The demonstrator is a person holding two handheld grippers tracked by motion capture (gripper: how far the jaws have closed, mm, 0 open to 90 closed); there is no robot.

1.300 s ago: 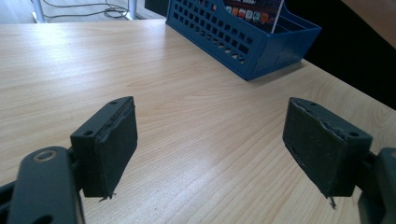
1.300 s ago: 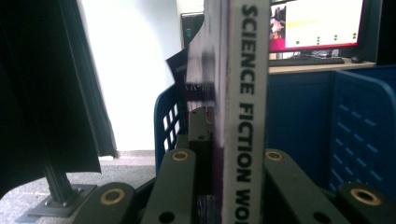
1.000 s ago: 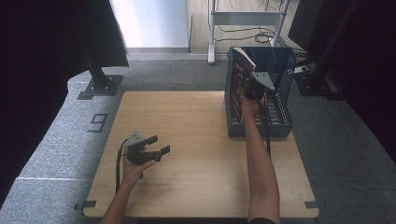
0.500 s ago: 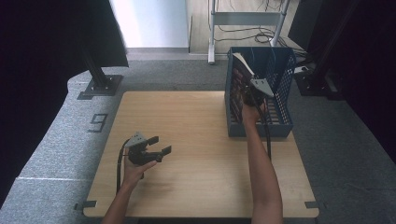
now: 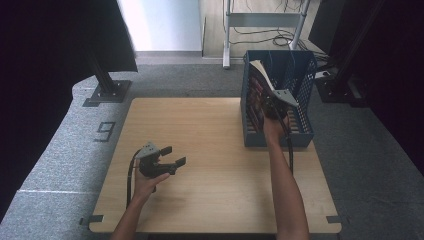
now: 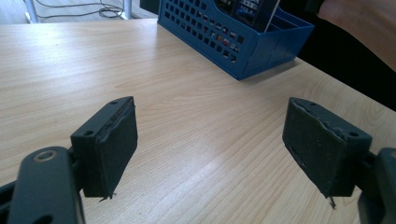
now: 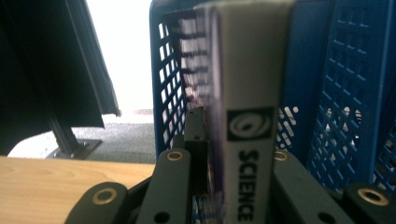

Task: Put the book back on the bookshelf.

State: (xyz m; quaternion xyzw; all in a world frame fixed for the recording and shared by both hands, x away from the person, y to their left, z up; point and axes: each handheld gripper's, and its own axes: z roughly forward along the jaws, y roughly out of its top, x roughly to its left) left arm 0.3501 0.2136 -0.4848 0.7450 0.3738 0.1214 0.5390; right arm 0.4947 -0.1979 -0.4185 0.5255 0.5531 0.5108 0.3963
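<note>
A book [image 5: 259,85] with a white spine reading SCIENCE [image 7: 247,70] stands tilted at the left side of the blue perforated crate [image 5: 306,95]. My right gripper [image 5: 269,104] reaches into the crate and is shut on the book's spine [image 7: 238,140]. Its jaws have just been opening slightly, with the book still between them. My left gripper [image 5: 174,155] rests low over the wooden table [image 5: 210,125] at the front left. Its jaws are open with nothing between them [image 6: 210,149], and it points toward the crate [image 6: 233,42].
The crate stands at the table's far right edge. A grey carpeted floor surrounds the table, with a dark curtain and stand base [image 5: 107,92] at the back left and a metal rack with cables [image 5: 260,20] behind the crate.
My right hand has moved a little toward the person and lower into the crate with the book. The left gripper has stayed where it was.
</note>
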